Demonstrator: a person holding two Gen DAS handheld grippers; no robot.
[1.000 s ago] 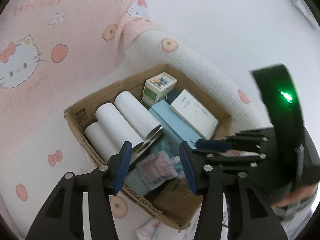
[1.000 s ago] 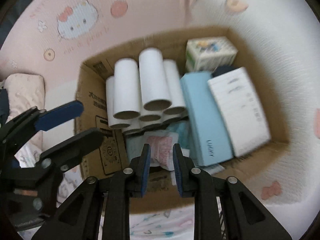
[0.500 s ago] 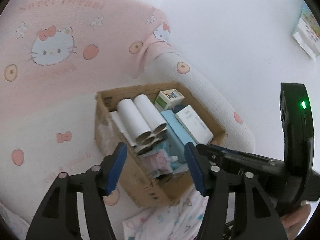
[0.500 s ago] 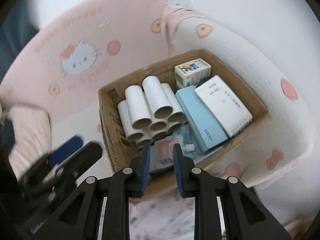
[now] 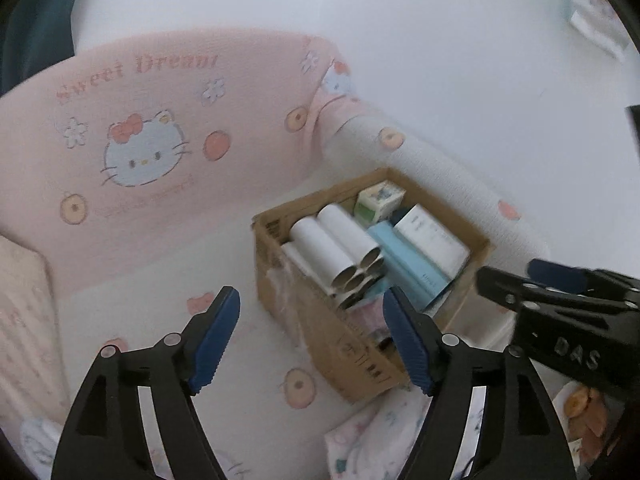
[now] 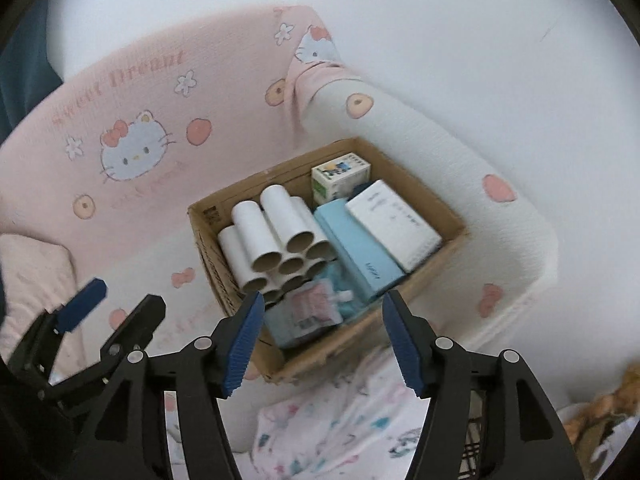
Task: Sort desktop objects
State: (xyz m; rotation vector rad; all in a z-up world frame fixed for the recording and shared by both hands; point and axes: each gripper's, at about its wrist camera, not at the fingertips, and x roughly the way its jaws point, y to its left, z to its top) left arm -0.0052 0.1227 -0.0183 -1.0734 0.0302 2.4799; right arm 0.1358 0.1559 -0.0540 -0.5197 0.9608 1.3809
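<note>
both grippers have pulled back from the cardboard box (image 6: 416, 300), which sits on the pink-and-white sofa (image 5: 132, 208). the right gripper (image 6: 322, 338) has just been opening, its fingers apart with nothing between them; the left gripper (image 5: 312, 336) gapes wide, empty. the pink pouch (image 6: 310, 306) lies in the box's near end, so that drop looks done.

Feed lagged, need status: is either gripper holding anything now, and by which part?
Nothing is held. The left gripper stands open and empty; the right gripper, jaws just opening, is empty too, above the brown cardboard box.

Pink cushion (image 5: 168, 128) reads "Sweet Dream"; right gripper (image 5: 520, 280), "DAS".
</note>
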